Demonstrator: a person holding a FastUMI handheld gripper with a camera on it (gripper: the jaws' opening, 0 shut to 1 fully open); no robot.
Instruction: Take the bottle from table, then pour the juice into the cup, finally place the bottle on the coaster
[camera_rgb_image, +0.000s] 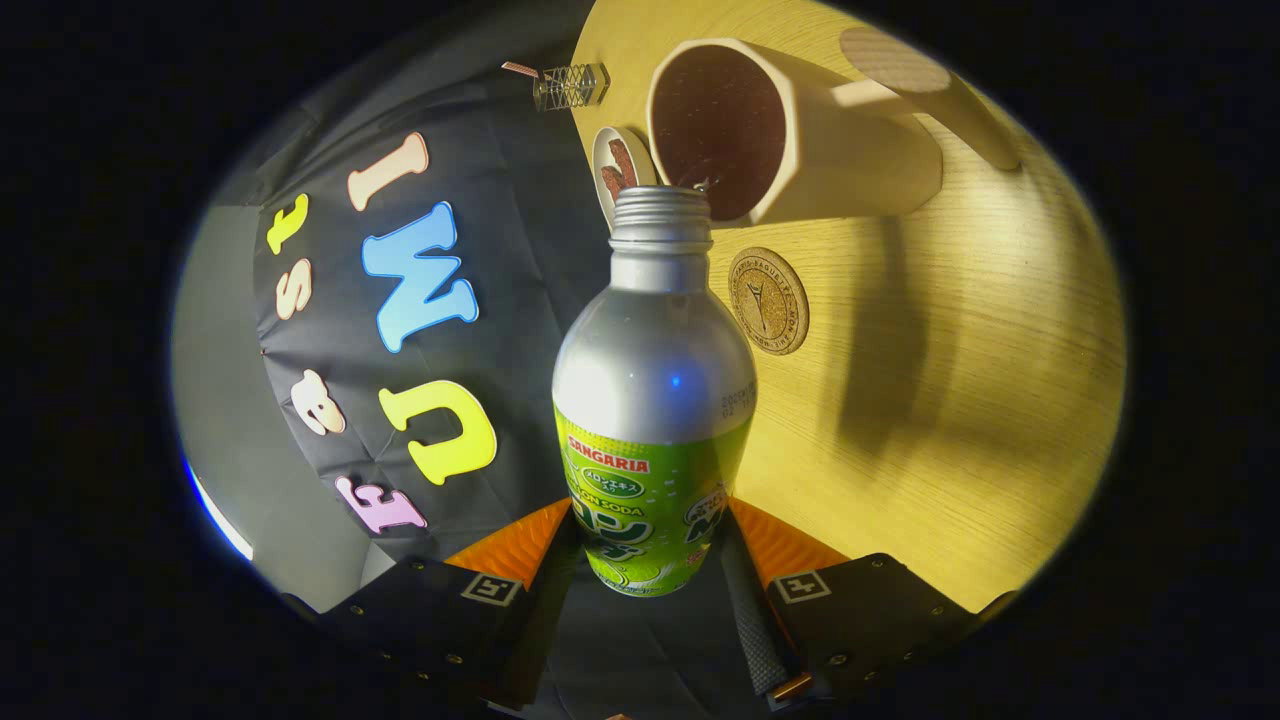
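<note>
My gripper (648, 545) is shut on a silver bottle (655, 400) with a green label, both fingers pressing on its lower body. The view is rolled sideways, so the bottle is tipped over. Its uncapped threaded mouth (660, 205) sits right at the rim of a cream cup (790, 130) with a handle, which stands on the wooden table (960, 380). The cup's inside looks dark. A round cork coaster (768, 300) lies on the table just beside the cup, next to the bottle's neck.
A small white dish (618, 172) with brown pieces sits by the cup near the table's edge. A clear ribbed container (570, 86) stands further along that edge. The booth's black cloth wall lies beyond the table edge.
</note>
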